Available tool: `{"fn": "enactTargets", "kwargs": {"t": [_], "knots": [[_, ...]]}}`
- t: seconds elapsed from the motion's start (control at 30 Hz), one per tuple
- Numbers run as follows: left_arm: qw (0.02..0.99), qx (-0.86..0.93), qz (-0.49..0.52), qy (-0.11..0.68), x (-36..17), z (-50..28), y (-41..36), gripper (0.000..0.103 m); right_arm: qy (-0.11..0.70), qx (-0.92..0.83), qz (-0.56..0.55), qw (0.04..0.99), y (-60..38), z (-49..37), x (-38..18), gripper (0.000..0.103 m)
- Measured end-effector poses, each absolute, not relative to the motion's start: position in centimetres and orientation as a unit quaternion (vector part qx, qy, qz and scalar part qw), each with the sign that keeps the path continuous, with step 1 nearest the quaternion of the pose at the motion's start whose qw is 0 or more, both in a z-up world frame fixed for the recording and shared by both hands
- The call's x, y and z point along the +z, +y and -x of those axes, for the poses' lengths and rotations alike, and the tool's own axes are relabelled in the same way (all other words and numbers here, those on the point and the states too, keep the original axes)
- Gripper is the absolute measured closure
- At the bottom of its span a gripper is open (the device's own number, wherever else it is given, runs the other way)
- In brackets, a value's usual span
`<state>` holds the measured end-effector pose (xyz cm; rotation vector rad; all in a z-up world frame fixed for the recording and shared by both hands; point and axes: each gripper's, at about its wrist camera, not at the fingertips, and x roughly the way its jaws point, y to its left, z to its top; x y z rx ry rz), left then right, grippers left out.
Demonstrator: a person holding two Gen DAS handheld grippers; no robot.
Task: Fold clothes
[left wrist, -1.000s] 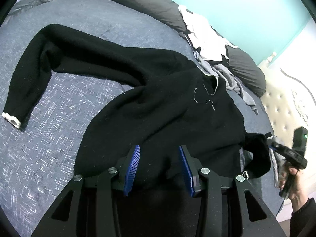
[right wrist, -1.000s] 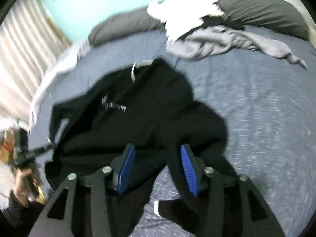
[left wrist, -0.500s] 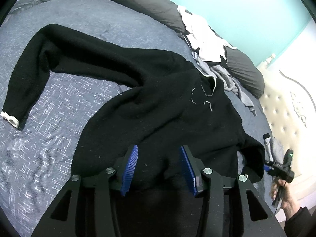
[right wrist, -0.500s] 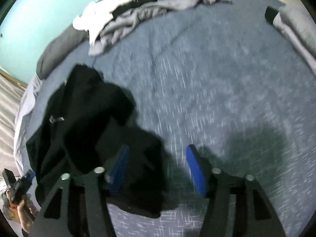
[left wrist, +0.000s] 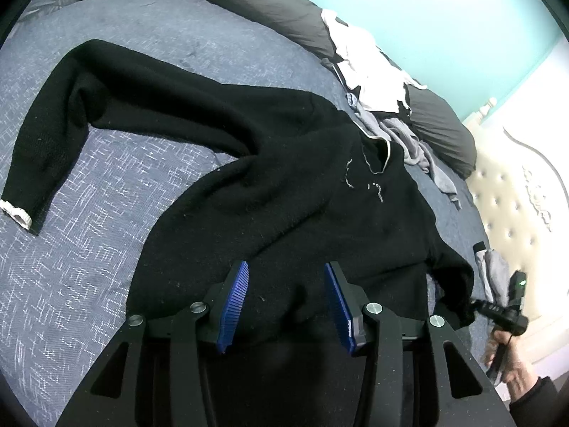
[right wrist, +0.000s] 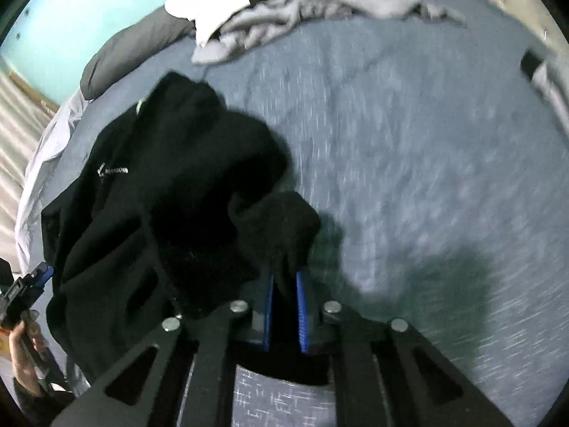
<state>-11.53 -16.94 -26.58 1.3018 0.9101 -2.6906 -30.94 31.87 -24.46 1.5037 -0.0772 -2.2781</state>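
One bed (left wrist: 89, 242), covered in a blue-grey patterned spread, carries everything listed. One black sweater (left wrist: 284, 185), spread across the near middle of the bed: one sleeve reaches far left and bends back toward the near side, ending in one white cuff (left wrist: 14, 211) at the left edge; the collar lies toward the far right; the hem lies at the near edge. One left gripper (left wrist: 286, 299), jaws apart, blue pads either side of a raised fold of the hem; whether the pads press the cloth cannot be told. Two dark grey pillows, the longer one (left wrist: 249, 0) along the far edge, the second (left wrist: 441, 128) further right. One heap of loose white and grey garments (left wrist: 377, 85) between the pillows, trailing onto the spread. One cream tufted headboard (left wrist: 512, 192) at the right. One folded grey item (left wrist: 494, 270) on the bed's right edge beside the headboard. One right gripper (right wrist: 284, 316), at the sweater's right side, jaws closing with a bunch of black sleeve cloth between the blue pads. One hand (left wrist: 508, 359) grips its handle at the near right.
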Motion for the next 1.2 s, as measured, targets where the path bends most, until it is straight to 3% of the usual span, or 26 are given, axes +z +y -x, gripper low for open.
{"fn": "enactTargets", "kwargs": {"t": [0.23,0.4,0.63,0.77,0.8,0.97,1.2], "knots": [[0.011,-0.860,-0.418,0.291,-26.7,11.6,-16.8,0.055,0.103,-0.862,-0.472,0.152,32.0,32.1,-17.3,0.094],[0.008,-0.860,-0.421,0.290,-26.8,11.7,-16.6,0.055,0.145,-0.837,-0.502,0.162,30.1,32.1,-20.0,0.094],[0.008,-0.857,-0.423,0.294,-27.0,11.9,-16.9,0.055,0.099,-0.786,-0.564,0.234,27.7,30.7,-26.7,0.088],[0.008,-0.856,-0.424,0.297,-27.2,12.1,-17.0,0.055,0.054,-0.795,-0.549,0.251,28.8,30.7,-25.5,0.079],[0.008,-0.856,-0.424,0.297,-27.2,12.2,-17.0,0.055,0.038,-0.802,-0.540,0.253,29.5,30.7,-24.7,0.072],[0.009,-0.855,-0.425,0.296,-27.3,12.3,-17.0,0.055,-0.024,-0.838,-0.497,0.224,34.3,31.5,-21.5,0.049],[0.007,-0.857,-0.425,0.292,-27.3,12.4,-16.8,0.055,-0.080,-0.817,-0.554,0.140,39.0,32.8,-25.7,0.042]]}}
